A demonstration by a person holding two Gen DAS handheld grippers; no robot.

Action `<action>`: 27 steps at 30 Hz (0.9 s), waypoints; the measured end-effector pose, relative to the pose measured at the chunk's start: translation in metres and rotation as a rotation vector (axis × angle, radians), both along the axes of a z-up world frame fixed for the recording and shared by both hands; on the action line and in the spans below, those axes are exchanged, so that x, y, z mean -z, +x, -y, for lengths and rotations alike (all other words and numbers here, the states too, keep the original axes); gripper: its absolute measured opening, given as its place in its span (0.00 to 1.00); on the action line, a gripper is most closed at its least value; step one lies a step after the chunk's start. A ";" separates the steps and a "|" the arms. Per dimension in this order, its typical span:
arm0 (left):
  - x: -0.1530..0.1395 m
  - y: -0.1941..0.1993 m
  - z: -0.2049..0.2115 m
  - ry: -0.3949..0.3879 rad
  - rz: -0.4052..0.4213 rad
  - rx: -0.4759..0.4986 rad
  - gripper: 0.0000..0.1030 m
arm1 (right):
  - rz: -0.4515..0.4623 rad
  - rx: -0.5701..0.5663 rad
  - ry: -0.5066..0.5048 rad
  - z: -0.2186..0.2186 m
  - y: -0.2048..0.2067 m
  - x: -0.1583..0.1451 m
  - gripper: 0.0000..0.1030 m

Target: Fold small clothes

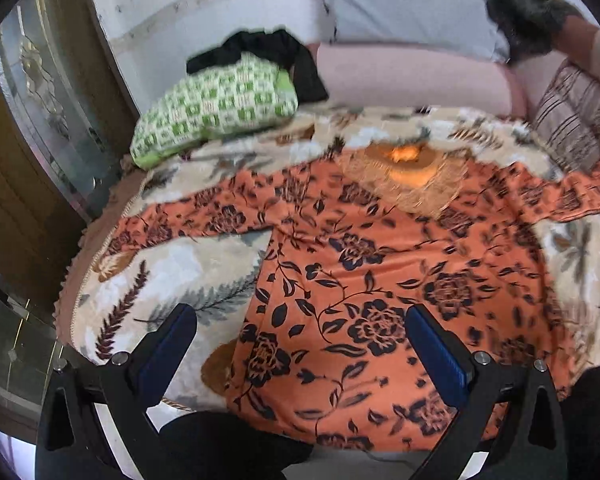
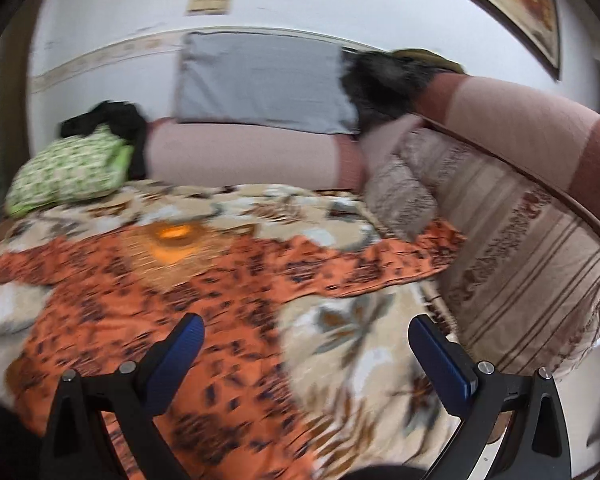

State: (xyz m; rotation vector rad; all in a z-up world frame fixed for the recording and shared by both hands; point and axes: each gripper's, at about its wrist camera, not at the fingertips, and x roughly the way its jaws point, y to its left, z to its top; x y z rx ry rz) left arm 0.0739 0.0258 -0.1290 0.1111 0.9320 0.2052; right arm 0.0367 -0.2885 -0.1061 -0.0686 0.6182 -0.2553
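Sofa seat, covered w/ a leaf-print blanket [image 1: 148,280], fills both views. Left gripper [image 1: 300,332] hangs over the near edge of it, jaws wide apart, nothing held; right gripper [image 2: 306,340] likewise spread wide & empty.

Orange floral garment [image 1: 380,280] lies spread flat on the blanket, neckline on the far side. Its body runs from directly under the left gripper's right finger to well ahead; its left side edge falls between that gripper's 2 fingers, bare blanket under the left finger. For the right gripper the garment [image 2: 148,300] sits under the left finger & ahead-left, bare blanket between the fingers & ahead-right. 2 sleeves, 1 out to each side; right sleeve [image 2: 380,264] reaches nearly to the striped cushion [image 2: 520,248] along the right edge.

Far beyond: 1 green patterned bundle [image 1: 216,108] ahead-left w/ 1 black cloth [image 1: 276,52] on top, 1 grey pillow [image 1: 404,4] against the wall, 1 dark furry item [image 1: 528,16] beside it. Right view is motion-blurred.
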 end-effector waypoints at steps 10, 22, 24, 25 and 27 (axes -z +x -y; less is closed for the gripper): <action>0.077 0.082 -0.019 -0.056 -0.063 -0.111 1.00 | -0.069 0.252 0.436 0.242 0.134 0.080 1.00; 0.089 0.119 -0.009 -0.022 -0.022 -0.078 1.00 | -0.052 0.593 0.711 0.342 0.202 0.169 0.70; 0.084 0.120 -0.008 -0.026 -0.001 -0.061 1.00 | -0.004 0.642 0.724 0.348 0.204 0.173 0.69; 0.081 0.120 -0.008 -0.025 0.011 -0.056 1.00 | 0.016 0.655 0.730 0.351 0.204 0.175 0.66; 0.077 0.119 -0.009 -0.030 0.031 -0.049 1.00 | 0.084 0.677 0.784 0.358 0.201 0.176 0.48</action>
